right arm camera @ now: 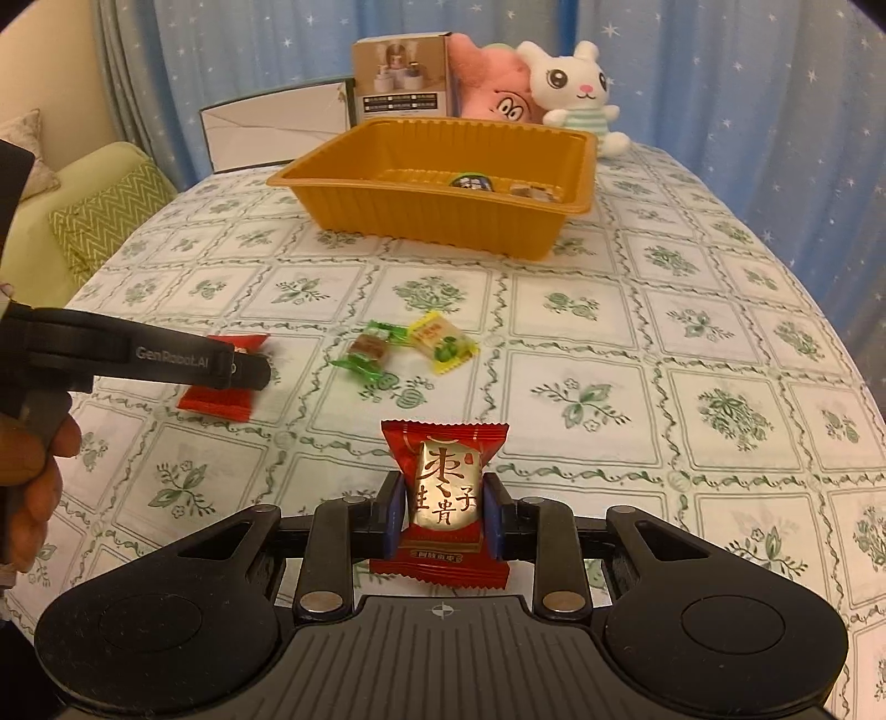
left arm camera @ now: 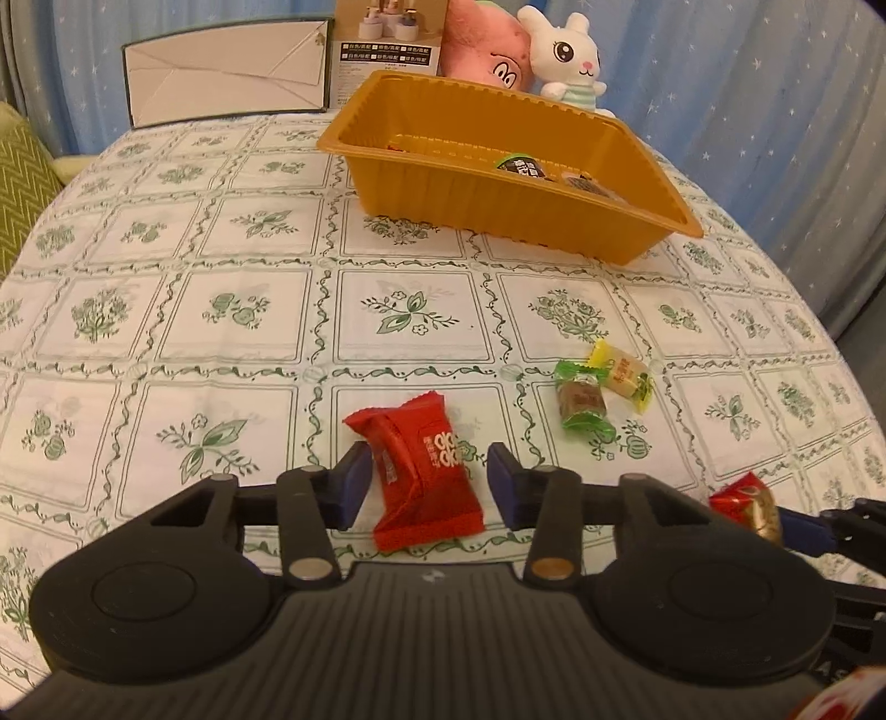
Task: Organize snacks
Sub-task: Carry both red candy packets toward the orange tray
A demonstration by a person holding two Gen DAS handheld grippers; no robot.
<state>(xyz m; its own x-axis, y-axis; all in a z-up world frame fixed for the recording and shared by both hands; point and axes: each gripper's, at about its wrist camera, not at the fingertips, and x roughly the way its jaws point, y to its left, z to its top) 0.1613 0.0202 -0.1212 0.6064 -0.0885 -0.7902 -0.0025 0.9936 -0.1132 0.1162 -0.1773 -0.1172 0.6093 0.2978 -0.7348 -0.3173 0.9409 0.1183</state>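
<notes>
A plain red snack pack (left arm camera: pixel 421 465) lies on the tablecloth between the fingers of my left gripper (left arm camera: pixel 429 476). Its left pad is at the pack's edge, while cloth shows between the pack and the right pad, so the gripper is open. My right gripper (right arm camera: pixel 446 515) is shut on a red-and-gold snack pack (right arm camera: pixel 446 487), held upright just above the table. A green-wrapped candy (left arm camera: pixel 581 399) and a yellow one (left arm camera: pixel 623 376) lie side by side farther out. The orange tray (left arm camera: pixel 498 210) at the back holds a few snacks (left arm camera: pixel 523 166).
Behind the tray stand a white rabbit plush (left arm camera: pixel 565 55), a pink plush (left arm camera: pixel 482 50), a small carton (left arm camera: pixel 387 33) and a framed card (left arm camera: pixel 221 77). A green cushion (right arm camera: pixel 111 216) lies off the table's left edge. A person's hand (right arm camera: pixel 27 482) holds the left gripper.
</notes>
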